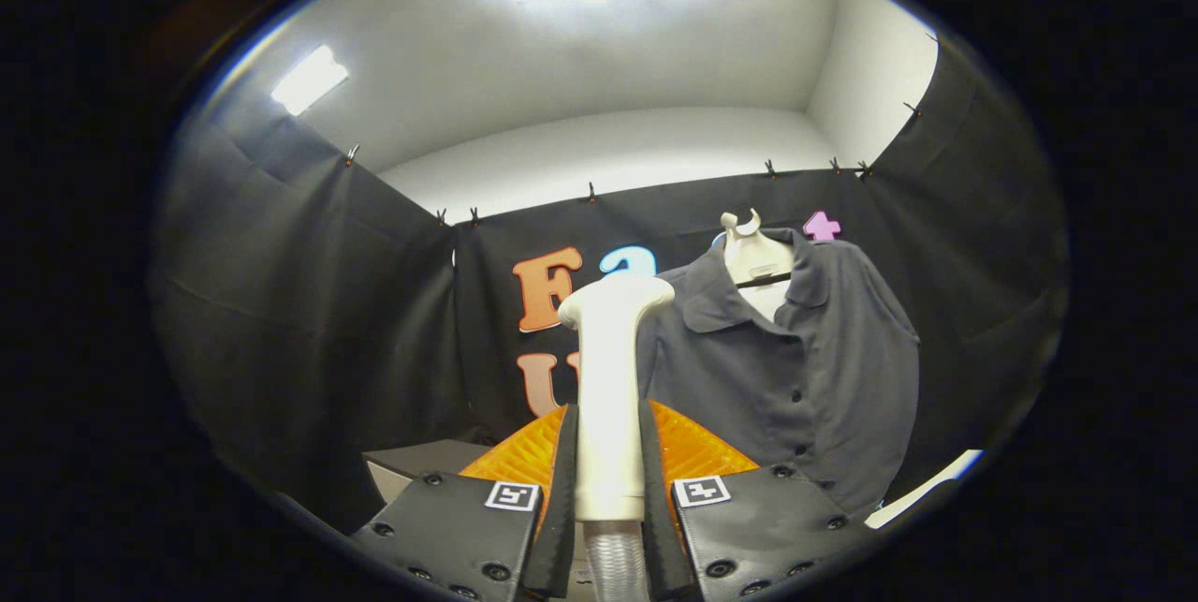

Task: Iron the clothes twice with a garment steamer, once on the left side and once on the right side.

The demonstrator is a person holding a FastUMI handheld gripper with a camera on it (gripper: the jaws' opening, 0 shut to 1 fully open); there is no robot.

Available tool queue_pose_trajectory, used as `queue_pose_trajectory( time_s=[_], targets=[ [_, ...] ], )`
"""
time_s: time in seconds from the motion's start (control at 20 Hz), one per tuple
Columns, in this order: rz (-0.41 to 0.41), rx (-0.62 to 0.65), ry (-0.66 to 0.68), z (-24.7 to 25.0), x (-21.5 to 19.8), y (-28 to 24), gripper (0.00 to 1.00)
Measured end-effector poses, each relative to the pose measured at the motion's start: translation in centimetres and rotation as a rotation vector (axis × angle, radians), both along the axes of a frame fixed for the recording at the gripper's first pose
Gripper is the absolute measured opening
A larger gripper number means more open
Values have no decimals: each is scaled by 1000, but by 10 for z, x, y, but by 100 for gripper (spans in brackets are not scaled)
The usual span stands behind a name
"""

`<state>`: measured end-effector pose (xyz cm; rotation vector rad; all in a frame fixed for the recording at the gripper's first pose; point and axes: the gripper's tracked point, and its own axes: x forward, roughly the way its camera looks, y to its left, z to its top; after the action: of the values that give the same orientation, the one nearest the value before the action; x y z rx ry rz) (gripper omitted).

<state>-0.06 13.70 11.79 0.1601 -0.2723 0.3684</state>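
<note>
gripper (606, 490) upright, fingers apparently clamped — steamer handle (608, 396)

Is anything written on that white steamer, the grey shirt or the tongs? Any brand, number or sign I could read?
Garment steamer, gripped between the tongs: no readable text.
Grey shirt on its hanger: no readable text.
Two square black-and-white markers on the tongs: coded patterns, not words or numbers.

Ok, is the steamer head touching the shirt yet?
No, the steamer, clamped between the gripper fingers, stands upright beside the grey shirt, its head at the shirt's edge but not pressed against the fabric.
</note>
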Motion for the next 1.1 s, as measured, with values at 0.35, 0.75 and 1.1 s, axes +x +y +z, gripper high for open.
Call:
queue_pose_trajectory(
  time_s=[0.35, 0.75, 1.1],
  targets=[
    [-69, 9, -36, -13, -3, -40, 39],
    [-31, 48, -69, -10, -4, -36, 39],
    [4, 50, -48, -15, -14, -26, 39]
  ],
)
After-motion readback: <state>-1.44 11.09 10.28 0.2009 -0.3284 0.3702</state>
